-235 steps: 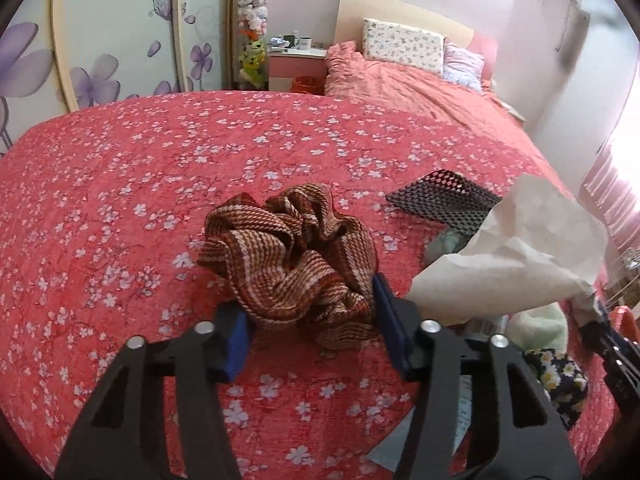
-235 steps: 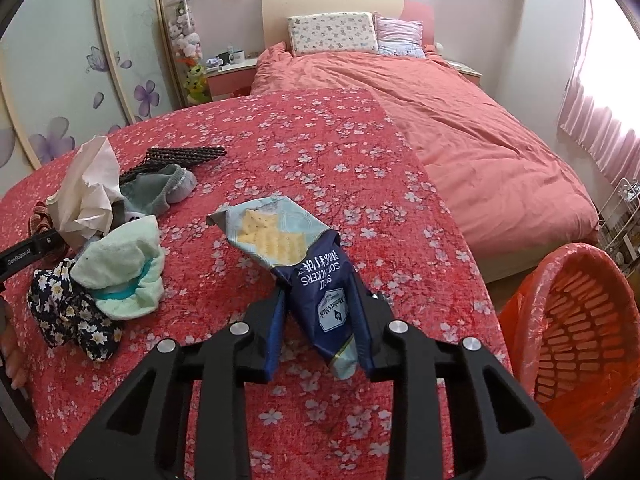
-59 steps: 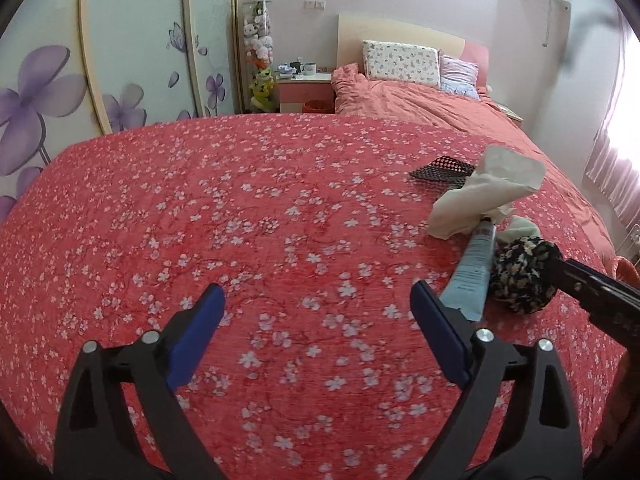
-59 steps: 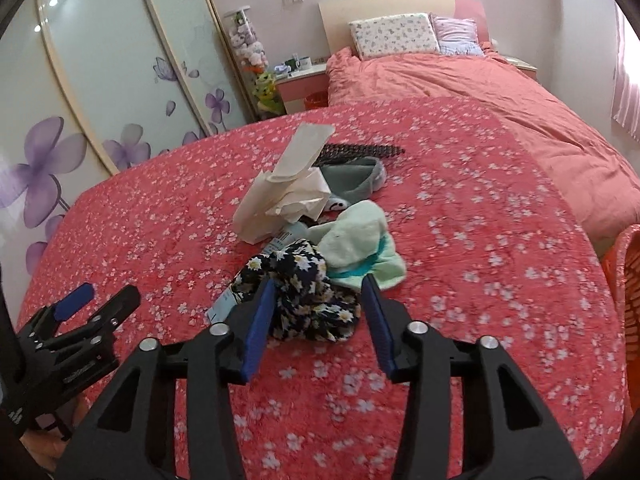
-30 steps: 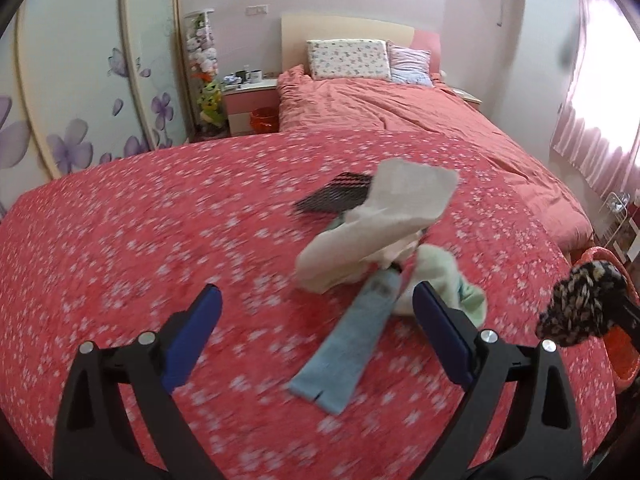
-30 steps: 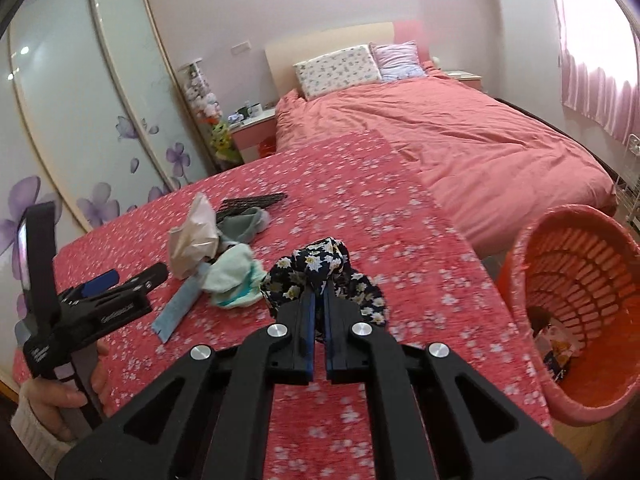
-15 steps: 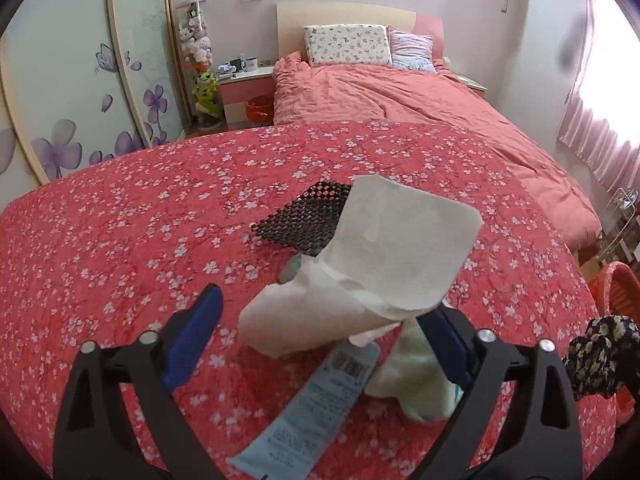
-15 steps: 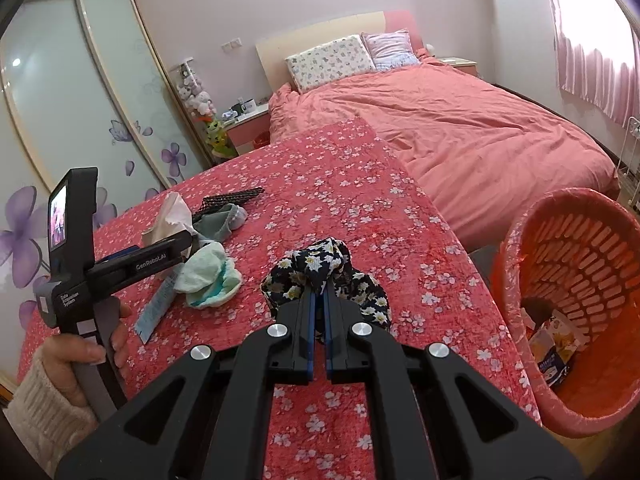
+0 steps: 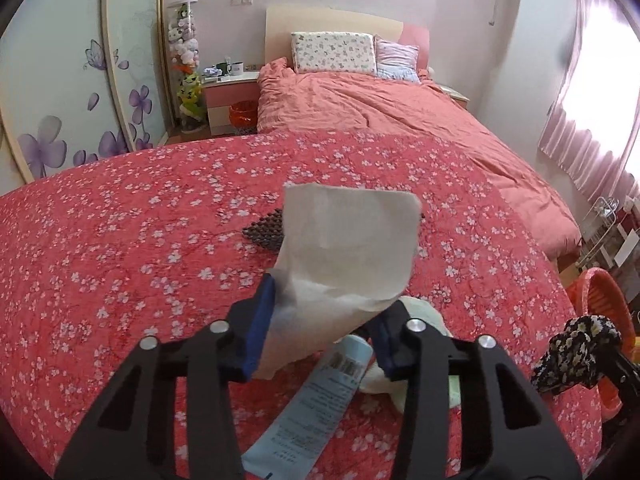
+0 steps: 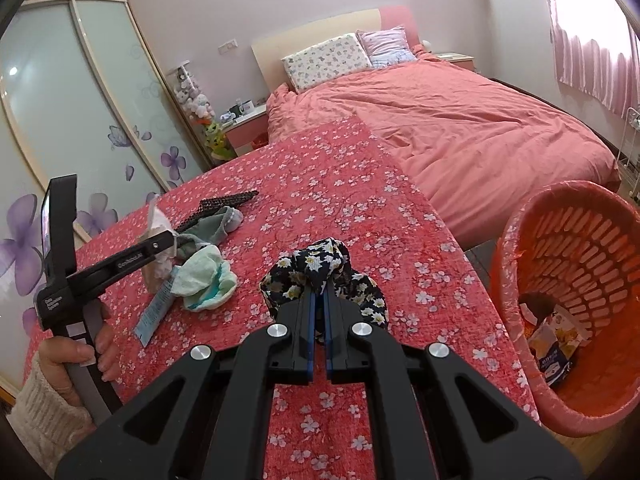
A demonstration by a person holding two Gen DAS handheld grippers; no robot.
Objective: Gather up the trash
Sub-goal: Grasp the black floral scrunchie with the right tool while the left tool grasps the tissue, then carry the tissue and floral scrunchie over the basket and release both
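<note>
A home bedroom is shown. A double bed with a rumpled coral-pink duvet [image 9: 384, 108], a floral-print white pillow [image 9: 334, 52] and a pale wooden headboard [image 9: 332, 22] is seen, beside a pink-fronted nightstand [image 9: 230, 92], frosted sliding wardrobe doors painted with purple flowers [image 9: 60, 80], and pink pleated window curtains [image 10: 596, 32].

Floral red quilt [image 9: 120, 240], tube [image 9: 316, 396], socks [image 10: 206, 280]

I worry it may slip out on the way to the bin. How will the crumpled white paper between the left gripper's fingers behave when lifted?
The white paper looks thin and creased, so probably very light and floppy. Its free flap stands up, holding some shape, yet may crush as the left gripper closes on it. Likely secure, not slippery.
</note>
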